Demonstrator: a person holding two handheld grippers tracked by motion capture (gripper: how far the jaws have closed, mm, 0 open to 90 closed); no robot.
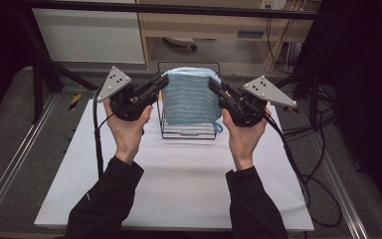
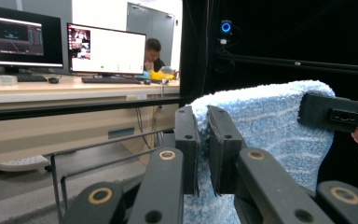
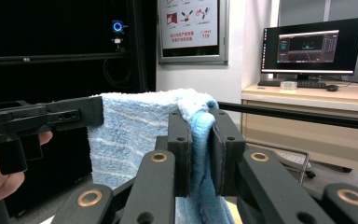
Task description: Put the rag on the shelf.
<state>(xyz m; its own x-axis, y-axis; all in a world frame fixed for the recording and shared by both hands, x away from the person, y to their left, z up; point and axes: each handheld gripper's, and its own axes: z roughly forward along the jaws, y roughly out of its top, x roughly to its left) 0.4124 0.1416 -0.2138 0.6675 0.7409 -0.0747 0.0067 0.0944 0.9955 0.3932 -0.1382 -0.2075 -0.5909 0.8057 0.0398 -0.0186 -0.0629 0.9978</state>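
1. The light blue towel (image 1: 190, 97) hangs draped over a black wire rack (image 1: 188, 133), which stands on the white tabletop (image 1: 179, 184) towards its far edge.
2. The left hand-held gripper (image 1: 163, 82) pinches the towel's upper left corner; in the left gripper view its jaws are clamped nearly together with the terry edge (image 2: 204, 114) caught between them.
3. The right hand-held gripper (image 1: 214, 85) grips the upper right corner, its jaws closed on a fold of the towel (image 3: 200, 135) in the right gripper view.
4. Both grippers sit at about the same height, one on either side of the rack, each carried by a hand in a dark sleeve.
5. Black cables (image 1: 298, 174) trail off the tabletop's right side.
6. Beyond the rack, a desk with monitors (image 2: 106, 49) stands in the background.
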